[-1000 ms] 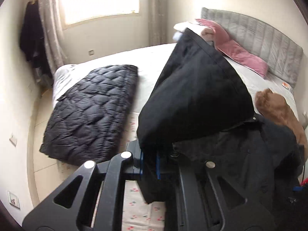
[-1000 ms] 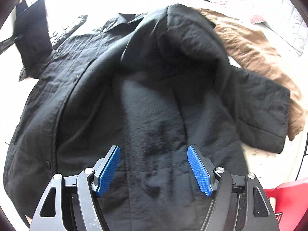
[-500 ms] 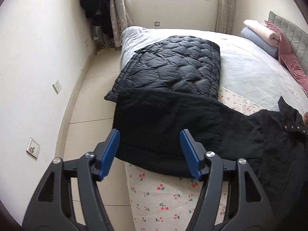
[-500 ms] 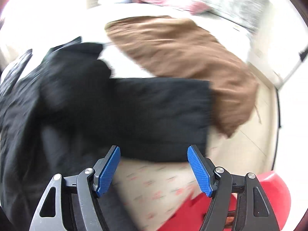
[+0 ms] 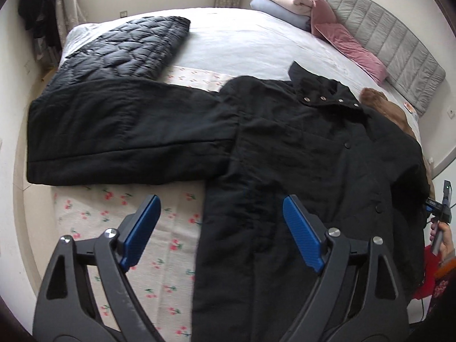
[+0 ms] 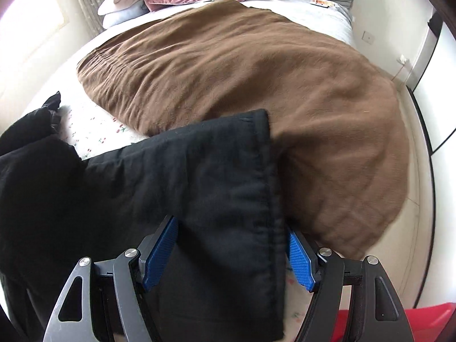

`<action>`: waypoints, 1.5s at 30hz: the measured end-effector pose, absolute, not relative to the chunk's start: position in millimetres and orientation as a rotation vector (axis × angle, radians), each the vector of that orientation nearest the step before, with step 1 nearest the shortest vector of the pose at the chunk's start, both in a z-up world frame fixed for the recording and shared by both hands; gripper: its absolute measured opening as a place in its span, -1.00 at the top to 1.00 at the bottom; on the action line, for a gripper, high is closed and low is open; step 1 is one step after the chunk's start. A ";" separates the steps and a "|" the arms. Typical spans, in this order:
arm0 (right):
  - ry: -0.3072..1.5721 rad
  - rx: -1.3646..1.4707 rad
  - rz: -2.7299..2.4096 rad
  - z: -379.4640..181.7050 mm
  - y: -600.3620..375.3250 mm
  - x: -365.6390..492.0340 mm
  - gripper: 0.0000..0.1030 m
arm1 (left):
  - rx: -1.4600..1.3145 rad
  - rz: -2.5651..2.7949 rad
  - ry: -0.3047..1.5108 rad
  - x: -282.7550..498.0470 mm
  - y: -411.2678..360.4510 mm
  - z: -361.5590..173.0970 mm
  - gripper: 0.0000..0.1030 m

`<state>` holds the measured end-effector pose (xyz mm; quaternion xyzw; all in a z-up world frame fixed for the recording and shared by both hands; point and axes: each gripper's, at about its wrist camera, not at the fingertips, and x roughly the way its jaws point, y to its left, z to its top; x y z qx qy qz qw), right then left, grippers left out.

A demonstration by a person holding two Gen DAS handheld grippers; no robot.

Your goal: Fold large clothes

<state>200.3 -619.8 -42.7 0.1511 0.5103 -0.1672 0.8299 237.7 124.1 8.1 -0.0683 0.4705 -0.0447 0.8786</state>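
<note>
Black padded snap-front coat (image 5: 299, 154) spread flat on the cherry-print sheet (image 5: 159, 245). Left gripper (image 5: 221, 233) above its hem edge, pads apart, empty. Right gripper (image 6: 230, 253) straddles a sleeve (image 6: 205, 176), pads spread, not clamped. Brown fleece blanket (image 6: 256, 85) just beyond the cuff

1 black coat (image 5: 299, 142); 1 quilted jacket (image 5: 125, 48); 1 brown garment (image 6: 250, 91); 2 pink pillows (image 5: 342, 37)

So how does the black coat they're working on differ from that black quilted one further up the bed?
The black coat lies spread open with a sleeve stretched out sideways; the quilted jacket is folded into a compact rectangle. The coat's fabric looks matte and mostly smooth, with snaps at the collar, while the quilted jacket is shinier and stitched in puffy panels. Both are black and lie on the bed.
</note>
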 end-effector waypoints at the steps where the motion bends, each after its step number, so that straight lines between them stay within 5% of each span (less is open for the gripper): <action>1: 1.058 0.302 -0.362 -39.3 -614.2 201.0 -0.18 | -0.137 -0.109 0.987 239.8 112.3 3.9 -0.70; 2: 1.026 0.271 -0.359 -30.8 -607.3 200.5 0.51 | -0.129 -0.122 0.992 242.0 100.6 -0.2 -0.70; 3: 0.997 0.250 -0.341 -20.7 -601.6 200.2 0.79 | -0.123 -0.138 0.997 243.5 89.8 -2.7 -0.70; 12: 0.643 -0.167 -0.629 153.4 -592.1 196.5 0.84 | -0.154 -0.357 0.981 256.0 -2.2 -19.1 -0.70; 16: 0.625 -0.298 -0.922 161.6 -643.5 212.1 0.84 | -0.151 -0.444 1.026 250.6 -34.8 -44.0 -0.70; 20: 0.767 -0.230 -0.950 113.4 -690.2 224.8 0.69 | -0.080 -0.437 1.081 245.9 -51.9 -64.7 -0.70; 24: 0.741 0.032 -0.858 98.2 -703.2 200.0 -0.06 | -0.067 -0.434 1.053 234.1 -38.7 -50.9 -0.70; 33: 0.744 0.056 -0.462 110.1 -597.4 146.1 -0.38 | -0.039 -0.356 1.015 181.6 24.7 -1.2 -0.70; 45: 0.965 0.093 0.080 19.8 -499.7 69.8 -0.39 | -0.026 -0.347 1.029 83.0 114.6 -1.9 -0.70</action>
